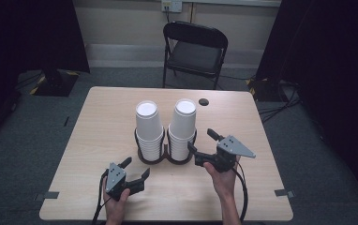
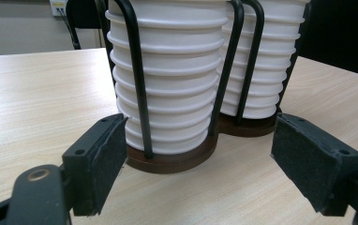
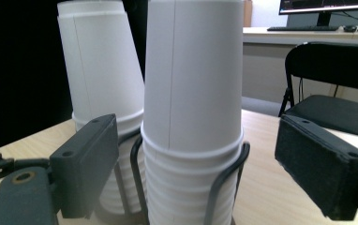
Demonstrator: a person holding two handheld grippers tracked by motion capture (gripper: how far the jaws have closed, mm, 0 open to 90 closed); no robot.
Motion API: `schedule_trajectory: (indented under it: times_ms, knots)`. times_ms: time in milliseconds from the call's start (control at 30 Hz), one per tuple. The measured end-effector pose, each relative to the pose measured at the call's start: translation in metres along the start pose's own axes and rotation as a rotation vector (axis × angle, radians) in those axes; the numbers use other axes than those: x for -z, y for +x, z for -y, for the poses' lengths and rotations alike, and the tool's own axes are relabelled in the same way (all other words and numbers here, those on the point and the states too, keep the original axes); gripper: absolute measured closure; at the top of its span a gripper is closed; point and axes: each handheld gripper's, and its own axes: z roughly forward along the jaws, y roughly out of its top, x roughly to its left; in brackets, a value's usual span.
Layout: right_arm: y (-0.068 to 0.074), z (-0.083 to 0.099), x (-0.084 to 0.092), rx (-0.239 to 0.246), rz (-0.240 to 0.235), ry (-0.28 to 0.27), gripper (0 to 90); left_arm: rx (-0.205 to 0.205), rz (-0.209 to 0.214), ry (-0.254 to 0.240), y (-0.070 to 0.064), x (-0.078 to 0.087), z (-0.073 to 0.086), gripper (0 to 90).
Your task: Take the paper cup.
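Two stacks of white paper cups stand upside down in a dark double holder (image 1: 164, 159) of black wire loops on a brown base, set near the middle of the bench (image 1: 102, 126), a little toward its near edge. The left stack (image 1: 149, 131) and the right stack (image 1: 183, 127) stand side by side, each ringed by the wire loops at its lower part, with the topmost cup rising well above the holder.

The left claw (image 1: 137, 169) is held in a hand (image 1: 116, 206) near the near edge of the bench, left of centre, and it points toward the base of the holder. Its jaws are spread wide and pinch nothing. In the left gripper view the ribbed rims of the left stack (image 2: 172, 89) sit just ahead of the claw, between the two padded jaws but not touching them, and the brown base (image 2: 177, 161) rests flat on the wood.

The right claw (image 1: 200, 140) is held in the other hand (image 1: 224, 180), just right of the holder, higher than the left claw and aimed at the right stack. Its jaws are also spread and hold nothing. In the right gripper view the top cup of the right stack (image 3: 193, 79) stands between the open jaws, near them but apart.

A black folding chair (image 1: 193, 51) stands beyond the far edge of the bench.
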Motion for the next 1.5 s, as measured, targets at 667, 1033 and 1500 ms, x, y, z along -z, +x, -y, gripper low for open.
schedule_trajectory:
  times_ms: [667,1033,1500]
  knots:
    - [-0.006,-0.049,-0.039,0.032,-0.053,-0.010,13.0,-0.005,-0.005,-0.004,0.000,0.001,0.000,18.4]
    - [-0.014,-0.053,-0.073,-0.007,-0.095,0.020,12.9,0.005,0.003,-0.011,0.000,0.001,0.001,18.5]
    - [-0.015,-0.032,-0.093,-0.032,-0.107,0.087,12.6,0.003,0.002,-0.014,0.000,0.001,0.001,18.4]
